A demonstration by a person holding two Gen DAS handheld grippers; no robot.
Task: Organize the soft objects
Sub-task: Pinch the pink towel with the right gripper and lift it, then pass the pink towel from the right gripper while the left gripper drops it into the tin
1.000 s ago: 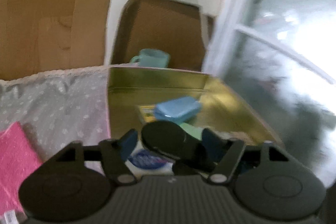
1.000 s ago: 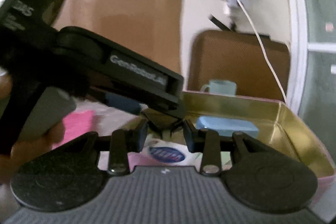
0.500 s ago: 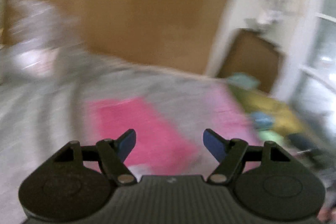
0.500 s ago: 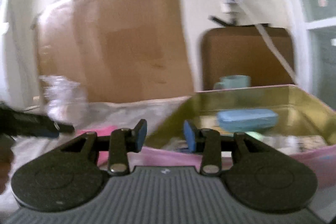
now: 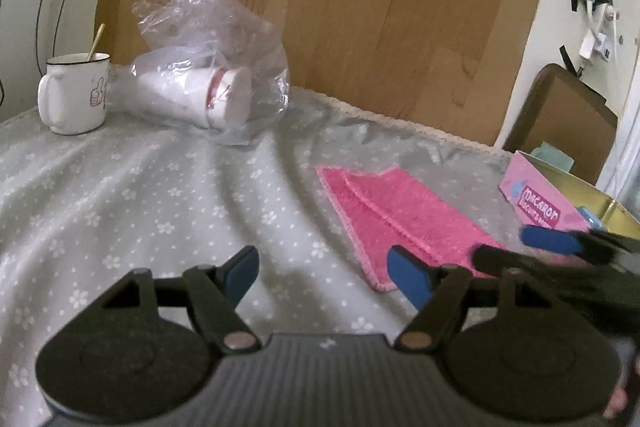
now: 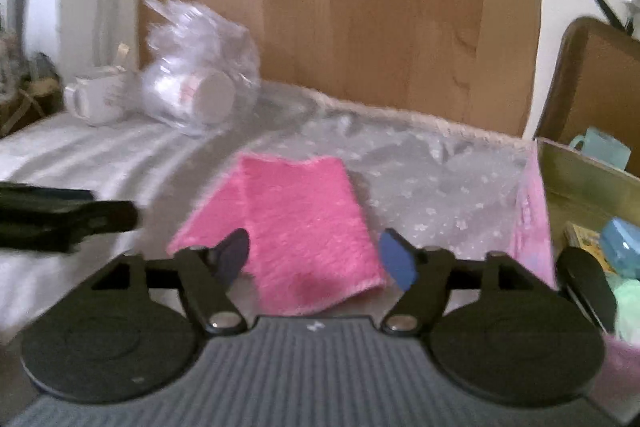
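A folded pink cloth (image 5: 396,215) lies flat on the grey flowered tablecloth (image 5: 140,195); it also shows in the right wrist view (image 6: 304,227). My left gripper (image 5: 322,273) is open and empty, to the left of the cloth. My right gripper (image 6: 316,259) is open and empty, just above the cloth's near edge. A pink tin with a gold inside (image 5: 540,205) stands at the right; in the right wrist view the tin (image 6: 580,183) holds a blue case (image 6: 622,241), a green soft item (image 6: 628,297) and a black object (image 6: 586,281).
A white mug (image 5: 74,97) with a stick stands at the back left. A clear plastic bag with white cups (image 5: 204,87) lies beside it. A cardboard sheet (image 5: 360,7) stands behind the table. A brown chair back (image 6: 596,79) is at the right.
Both grippers have swung left from over the tin to the pink cloth. The black object the left gripper held now lies in the tin. The right gripper has opened wider.
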